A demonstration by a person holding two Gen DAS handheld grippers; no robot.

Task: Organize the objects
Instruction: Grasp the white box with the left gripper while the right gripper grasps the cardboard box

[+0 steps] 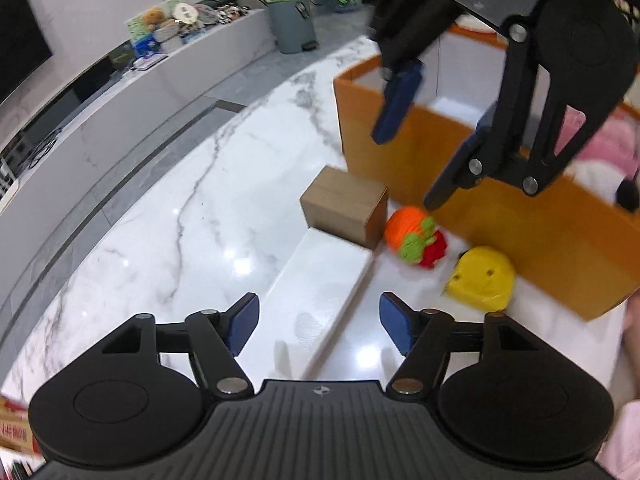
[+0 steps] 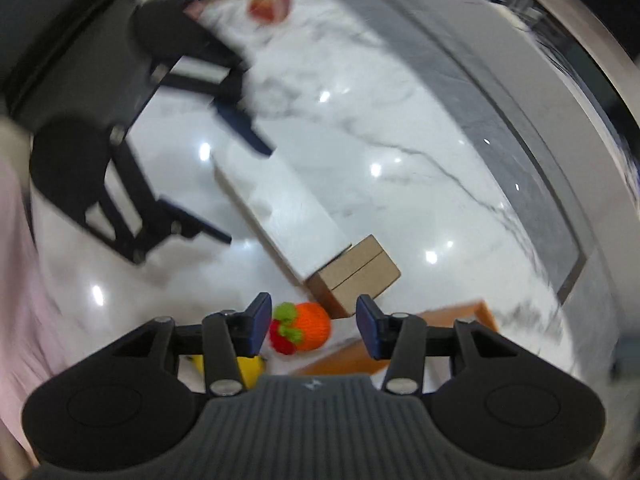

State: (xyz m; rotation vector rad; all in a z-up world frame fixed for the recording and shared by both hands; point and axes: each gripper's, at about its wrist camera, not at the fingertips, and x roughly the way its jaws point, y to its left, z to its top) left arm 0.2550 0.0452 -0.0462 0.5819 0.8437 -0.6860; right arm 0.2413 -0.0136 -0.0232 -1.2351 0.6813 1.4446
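Orange knitted fruit (image 2: 305,327) lies below the right hand-held gripper (image 2: 313,323) (jaws apart).

Loose things counted on the marble top

Beyond the left gripper's (image 1: 319,322) open jaws lie one long white box (image 1: 320,280), one small brown cardboard box (image 1: 344,206) at its far end, one orange knitted fruit (image 1: 408,228) touching one red knitted fruit (image 1: 438,248), and one yellow toy (image 1: 482,276). One large orange box (image 1: 540,220) stands behind them, with one pink plush (image 1: 608,148) inside. Two grippers in all; the right gripper (image 1: 408,156) hangs above the fruits.
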